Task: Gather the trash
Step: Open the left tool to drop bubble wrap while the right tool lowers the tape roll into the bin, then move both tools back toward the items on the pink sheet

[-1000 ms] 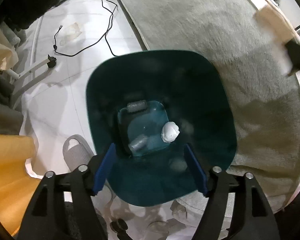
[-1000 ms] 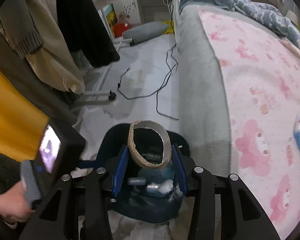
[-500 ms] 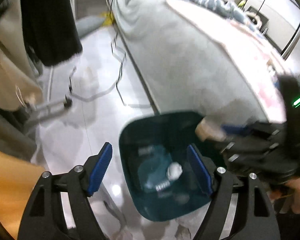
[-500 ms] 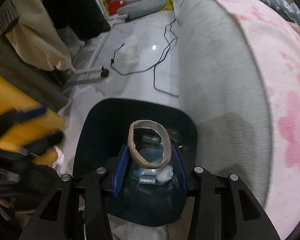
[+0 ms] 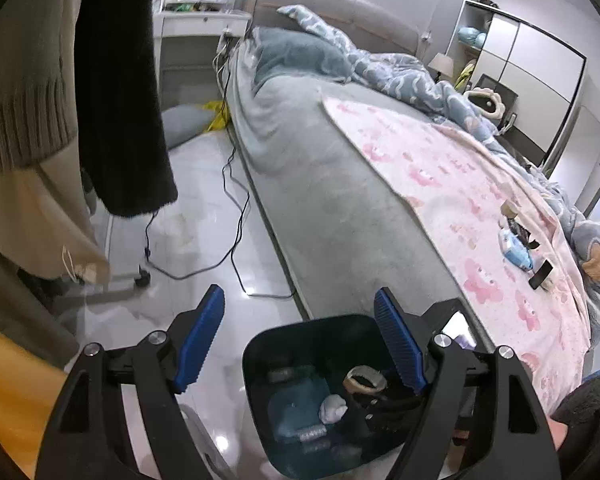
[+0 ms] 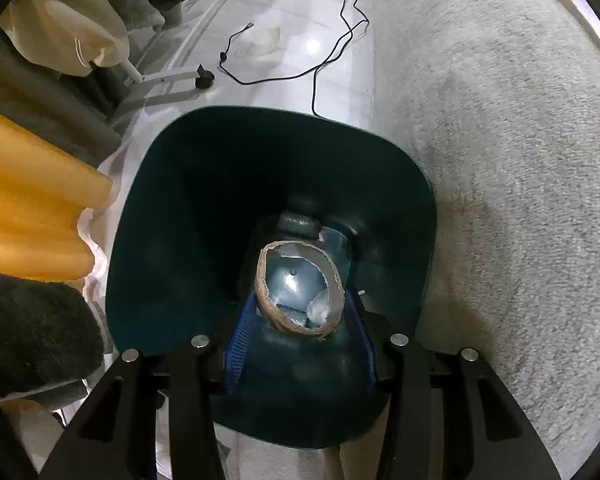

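The right tool point(image 6: 298, 344) pinches a cardboard tape ring point(image 6: 300, 290) low inside the teal bin point(image 6: 172, 184); the left tool point(image 5: 300, 340) hangs spread above. An uneven release could snag the ring on a pad.

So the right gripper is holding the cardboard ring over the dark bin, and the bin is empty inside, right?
Not empty. The right wrist view shows the right gripper holding the cardboard ring over the bin, but trash already lies inside, including a white wad.
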Tool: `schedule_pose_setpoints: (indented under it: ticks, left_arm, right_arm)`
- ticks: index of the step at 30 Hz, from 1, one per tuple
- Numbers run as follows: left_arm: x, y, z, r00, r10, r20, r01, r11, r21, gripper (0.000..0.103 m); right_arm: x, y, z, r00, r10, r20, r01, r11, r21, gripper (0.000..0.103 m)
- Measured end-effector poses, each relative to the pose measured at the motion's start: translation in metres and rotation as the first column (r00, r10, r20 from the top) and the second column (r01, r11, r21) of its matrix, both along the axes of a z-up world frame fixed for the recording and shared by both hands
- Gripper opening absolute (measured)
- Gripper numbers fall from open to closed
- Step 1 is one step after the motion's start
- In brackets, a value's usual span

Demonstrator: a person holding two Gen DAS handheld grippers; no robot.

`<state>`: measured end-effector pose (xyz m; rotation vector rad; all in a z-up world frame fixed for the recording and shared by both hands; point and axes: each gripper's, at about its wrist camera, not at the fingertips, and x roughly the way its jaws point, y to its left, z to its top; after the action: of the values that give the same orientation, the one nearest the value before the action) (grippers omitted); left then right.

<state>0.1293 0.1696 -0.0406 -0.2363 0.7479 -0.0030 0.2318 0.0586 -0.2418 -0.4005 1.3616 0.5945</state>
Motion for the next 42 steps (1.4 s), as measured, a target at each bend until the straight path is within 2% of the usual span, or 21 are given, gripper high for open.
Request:
schedule_pose_setpoints:
  ticks: [6,11,15,21,28,33,42]
  left_arm:
    - [-0.003,-0.006,0.013,0.999,-0.023,0.048,0.024,1.0,-0.021,0.079]
    - [-0.004,-0.012,0.028,0.995,-0.029,0.092,0.031,0.999,-0.019,0.079]
    - [-0.003,-0.017,0.041,0.992,-0.028,0.12,0.032,0.999,-0.028,0.082]
    - [0.0,-0.03,0.057,0.986,-0.041,0.16,0.043,0.999,-0.008,0.083]
    - [0.01,-0.057,0.063,0.981,-0.075,0.179,0.08,0.997,-0.02,0.085]
    - [0.018,-0.083,0.063,0.978,-0.111,0.179,0.117,0.993,-0.028,0.085]
    - [0.029,-0.128,0.064,0.964,-0.181,0.193,0.184,0.983,0.002,0.087]
  right_arm:
    - [-0.006,0.001,-0.006,0.999,0.029,-0.014,-0.03,0.999,-0.022,0.058]
    - [-0.008,0.005,-0.004,0.998,0.056,-0.019,-0.056,0.998,-0.023,0.063]
    - [-0.01,0.003,0.014,0.998,0.064,0.019,-0.065,0.998,0.023,0.07]
    - [-0.01,-0.008,0.051,0.992,0.067,0.111,-0.08,0.991,0.111,0.073]
    - [-0.006,-0.041,0.1,0.967,0.042,0.25,-0.095,0.974,0.205,0.077]
    - [-0.005,-0.075,0.126,0.945,-0.011,0.327,-0.072,0.968,0.242,0.078]
    - [-0.006,-0.125,0.152,0.912,-0.081,0.401,-0.031,0.963,0.267,0.078]
